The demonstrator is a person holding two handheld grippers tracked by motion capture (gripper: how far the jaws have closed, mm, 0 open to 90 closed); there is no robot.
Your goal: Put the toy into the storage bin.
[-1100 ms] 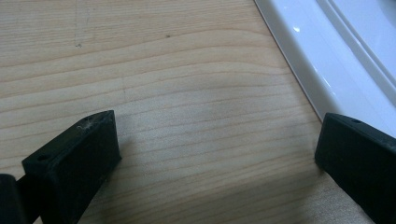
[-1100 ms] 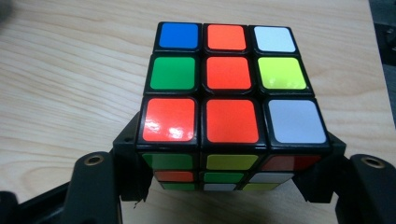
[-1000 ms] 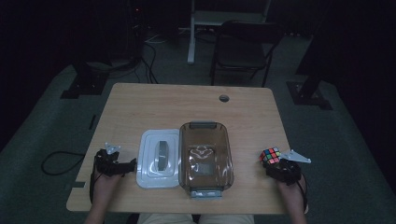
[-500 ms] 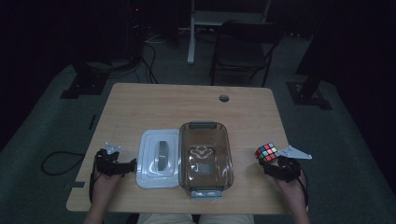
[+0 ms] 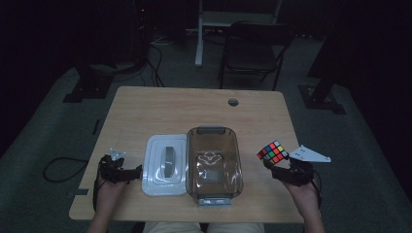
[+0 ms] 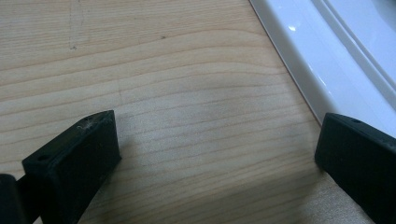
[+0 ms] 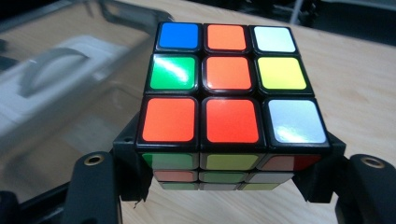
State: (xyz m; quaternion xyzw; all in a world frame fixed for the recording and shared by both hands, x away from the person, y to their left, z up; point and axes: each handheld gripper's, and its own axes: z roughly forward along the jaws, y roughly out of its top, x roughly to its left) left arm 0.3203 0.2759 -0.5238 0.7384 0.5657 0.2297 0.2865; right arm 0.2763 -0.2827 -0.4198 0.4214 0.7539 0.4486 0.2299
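A scrambled puzzle cube (image 5: 273,152) (image 7: 231,105) hangs above the table's right side, with my right gripper (image 5: 281,167) (image 7: 229,184) shut on its two flanks. Left of it stands an open brown see-through box (image 5: 214,165) (image 7: 60,135) with nothing in it. Its white lid (image 5: 165,164) (image 6: 345,60) (image 7: 51,79), with a grey handle, lies flat on the table beside the box. My left gripper (image 5: 133,173) (image 6: 215,154) rests low on the wood at the lid's left edge, jaws wide apart and nothing between them.
The wooden table (image 5: 194,109) has a round cable hole (image 5: 233,102) near its far edge. A dark chair (image 5: 255,46) stands beyond the table, and a cable (image 5: 60,167) lies on the floor at the left.
My right gripper has lifted the cube off the table and carried it a little toward the box. The left gripper has stayed in place.
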